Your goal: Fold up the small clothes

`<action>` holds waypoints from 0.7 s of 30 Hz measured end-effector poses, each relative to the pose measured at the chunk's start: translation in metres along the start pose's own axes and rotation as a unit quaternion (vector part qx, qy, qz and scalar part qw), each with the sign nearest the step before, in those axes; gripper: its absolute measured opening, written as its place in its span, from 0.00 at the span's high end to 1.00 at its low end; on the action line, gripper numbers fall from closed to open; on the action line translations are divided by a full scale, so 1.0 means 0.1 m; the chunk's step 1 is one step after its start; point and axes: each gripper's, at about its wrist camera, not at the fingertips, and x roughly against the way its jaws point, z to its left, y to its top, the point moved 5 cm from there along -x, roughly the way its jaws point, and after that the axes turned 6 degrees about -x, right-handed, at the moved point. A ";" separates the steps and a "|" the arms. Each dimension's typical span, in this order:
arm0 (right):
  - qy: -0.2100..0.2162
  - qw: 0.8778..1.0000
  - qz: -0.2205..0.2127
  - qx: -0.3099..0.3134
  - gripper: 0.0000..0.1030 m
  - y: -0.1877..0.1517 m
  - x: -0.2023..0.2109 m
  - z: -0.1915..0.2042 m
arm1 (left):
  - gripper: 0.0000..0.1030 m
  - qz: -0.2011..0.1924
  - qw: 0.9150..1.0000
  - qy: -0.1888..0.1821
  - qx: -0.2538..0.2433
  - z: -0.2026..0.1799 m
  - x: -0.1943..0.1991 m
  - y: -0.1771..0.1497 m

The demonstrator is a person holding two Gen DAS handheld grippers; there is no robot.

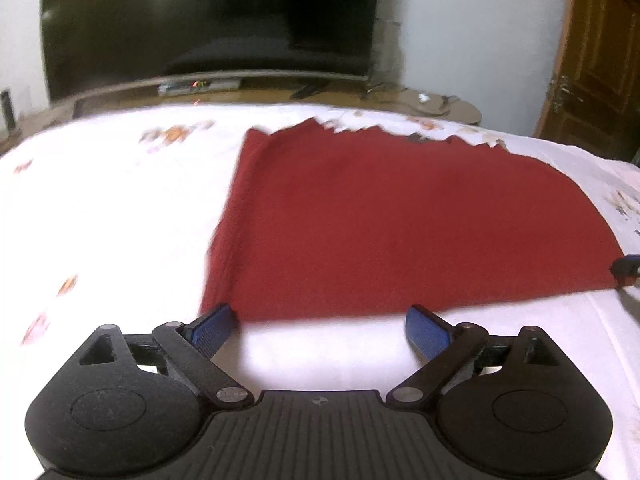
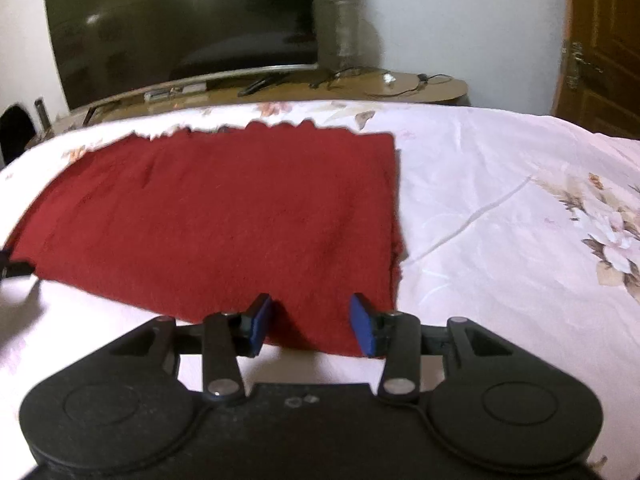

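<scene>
A dark red cloth (image 1: 400, 224) lies flat on a white floral bedsheet (image 1: 100, 208), its far edge jagged. My left gripper (image 1: 320, 332) is open wide at the cloth's near left corner, the left pad (image 1: 212, 328) touching the edge. In the right wrist view the same cloth (image 2: 224, 220) fills the left half. My right gripper (image 2: 312, 324) is open, its blue pads straddling the cloth's near edge by the right corner. The right gripper's tip shows in the left wrist view (image 1: 628, 266). The left gripper's tip shows in the right wrist view (image 2: 16, 268).
A large dark TV (image 1: 208, 20) stands on a low wooden stand (image 1: 400, 98) with cables beyond the bed. A wooden door (image 1: 596, 52) is at the right. The bedsheet (image 2: 520, 220) stretches to the right of the cloth.
</scene>
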 end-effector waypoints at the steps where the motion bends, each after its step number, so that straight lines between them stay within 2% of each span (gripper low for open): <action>1: 0.001 1.000 -0.009 -0.005 0.57 0.00 0.07 0.00 | 0.10 0.008 1.000 0.000 0.022 0.07 0.04 -0.05; 4: 0.002 0.999 -0.029 -0.014 0.57 -0.02 0.26 -0.02 | 0.10 -0.005 0.993 -0.036 0.116 0.27 0.21 -0.18; 6: 0.008 0.999 -0.035 -0.022 0.57 -0.05 0.35 -0.01 | 0.09 -0.012 0.981 -0.064 0.182 0.35 0.22 -0.22; 7: 0.011 0.999 -0.037 -0.026 0.57 -0.06 0.38 0.00 | 0.09 -0.014 0.973 -0.078 0.216 0.39 0.20 -0.23; 10: 0.023 0.998 -0.045 -0.033 0.57 -0.05 0.47 0.08 | 0.09 -0.016 0.942 -0.123 0.311 0.44 0.12 -0.26; 14: 0.038 0.997 -0.055 -0.033 0.58 0.01 0.55 0.25 | 0.10 0.002 0.910 -0.160 0.383 0.34 0.07 -0.33; 15: 0.042 0.997 -0.058 -0.033 0.57 0.04 0.58 0.29 | 0.10 0.002 0.906 -0.160 0.392 0.28 0.08 -0.37; 17: 0.049 0.996 -0.062 -0.036 0.58 0.06 0.60 0.34 | 0.10 -0.015 0.911 -0.143 0.387 0.20 0.11 -0.42; 20: 0.052 0.996 -0.056 -0.048 0.58 0.08 0.56 0.38 | 0.10 -0.041 0.898 -0.139 0.416 0.23 0.08 -0.46; 21: 0.048 0.996 -0.054 -0.054 0.58 0.08 0.53 0.38 | 0.10 -0.044 0.896 -0.137 0.419 0.24 0.06 -0.43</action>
